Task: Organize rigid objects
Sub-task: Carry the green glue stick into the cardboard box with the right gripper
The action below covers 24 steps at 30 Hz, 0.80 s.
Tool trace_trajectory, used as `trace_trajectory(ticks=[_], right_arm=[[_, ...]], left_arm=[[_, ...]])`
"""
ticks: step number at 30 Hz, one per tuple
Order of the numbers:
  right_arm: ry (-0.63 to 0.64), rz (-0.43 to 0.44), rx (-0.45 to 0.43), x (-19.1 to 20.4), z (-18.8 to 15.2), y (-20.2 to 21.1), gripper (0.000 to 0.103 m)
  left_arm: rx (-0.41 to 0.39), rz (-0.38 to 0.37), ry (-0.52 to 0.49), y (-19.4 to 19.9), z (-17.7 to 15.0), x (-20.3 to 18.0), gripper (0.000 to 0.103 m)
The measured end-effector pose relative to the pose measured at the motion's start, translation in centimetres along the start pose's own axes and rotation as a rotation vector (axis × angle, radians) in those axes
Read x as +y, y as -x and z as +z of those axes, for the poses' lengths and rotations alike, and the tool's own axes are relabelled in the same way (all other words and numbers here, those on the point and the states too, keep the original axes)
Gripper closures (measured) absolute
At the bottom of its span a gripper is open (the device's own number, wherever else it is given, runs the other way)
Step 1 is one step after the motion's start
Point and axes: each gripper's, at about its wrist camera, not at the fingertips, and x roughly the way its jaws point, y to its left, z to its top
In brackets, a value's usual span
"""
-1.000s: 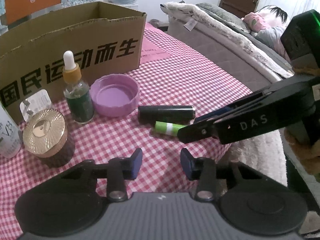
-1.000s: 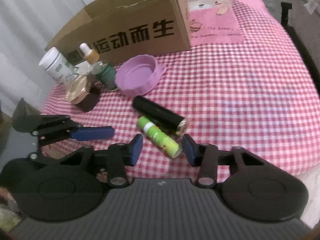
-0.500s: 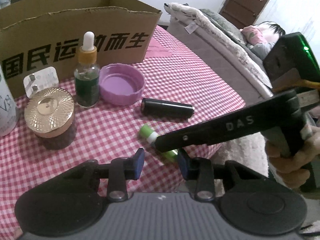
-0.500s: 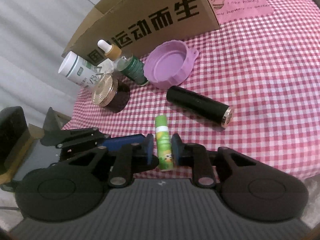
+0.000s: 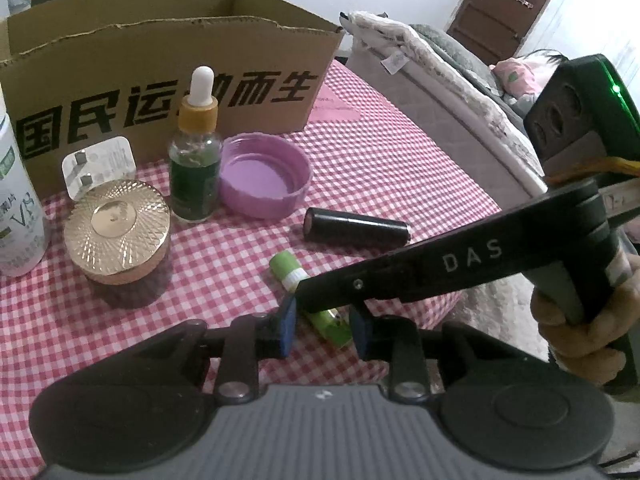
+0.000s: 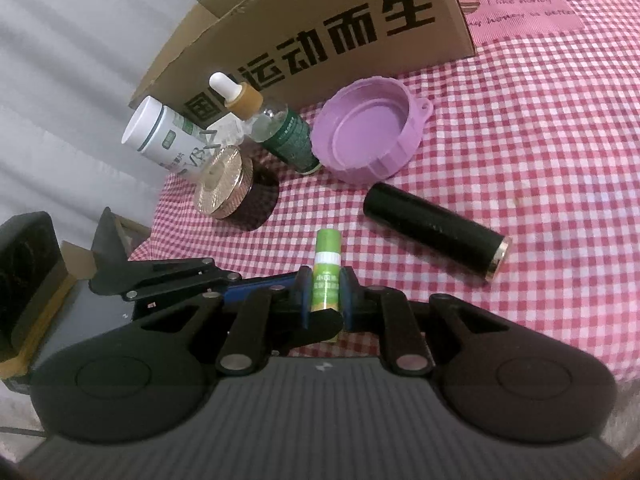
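Left gripper (image 5: pixel 323 332) empty, jaws apart, low over the checked worktop (image 5: pixel 400 168). Right gripper (image 6: pixel 325 294) clamped on the green tube (image 6: pixel 327 276) mid-body, cap end forward, box (image 6: pixel 320 32) beyond. Probably light, stiff, smooth plastic, apt to slip or roll; best held across the middle, as here.

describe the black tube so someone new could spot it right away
Start at the cardboard box on the checked cloth; in front of it sits a purple lid. The black tube lies flat just nearer, the only black item, gold-tipped.
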Motion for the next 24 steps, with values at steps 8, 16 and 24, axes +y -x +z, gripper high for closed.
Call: trace_trajectory(ticks=[8,16,24], right_arm=[[0.023,0.004,-0.044,1.6,0.2,0.7,0.089],[0.139,0.061,-0.179,6.3,2.8,4.7,0.089],[0.305,0.153,-0.256,12.4,11.6,6.0,0.089]], left_arm=[[-0.053,0.034,-0.041,1.7,0.2,-0.9,0.074],[-0.215,0.117,-0.123,8.1,3.3,-1.7,0.074],[-0.289,0.253,-0.161,13.4,10.8,0.4,0.074]])
